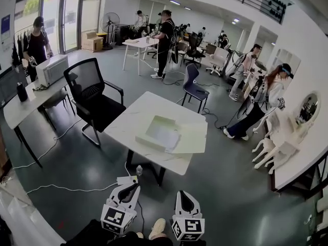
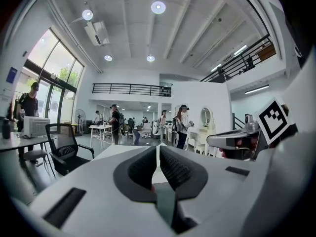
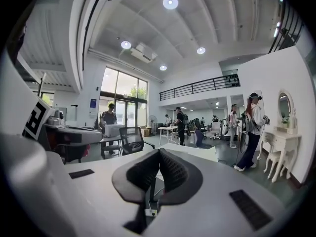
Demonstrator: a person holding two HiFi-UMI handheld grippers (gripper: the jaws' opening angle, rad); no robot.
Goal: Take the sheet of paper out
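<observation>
At the left a black chair [image 1: 93,97] stands just beside the left edge of the table [image 1: 137,111]. My left claw [image 1: 132,186] is low in the head view, over the grey floor [image 1: 77,158] and well apart from the table. In its own view the two jaws stand together, tip against tip, and nothing is between them.

In the middle of the table lies a shallow open box [image 1: 149,142]. Its lid [image 1: 192,137] is folded out flat to the right. Inside the box I see a pale flat surface, which I take for the sheet of paper [image 1: 165,135]. From here I cannot tell whether it lies loose or if it is more than one sheet.

My right claw [image 1: 183,193] is beside the left one, also over the floor on the near side of the table. Its jaws are closed too and hold nothing.

I judge that the step in hand is only the approach: no claw touches the box or the paper yet. The next move calls for bringing both claws over the near edge of the table. Then one claw must open, go low and flat to a free edge of the sheet and pinch it. The other claw can press on the box wall, so that the light box does not slide or lift together with the paper.
</observation>
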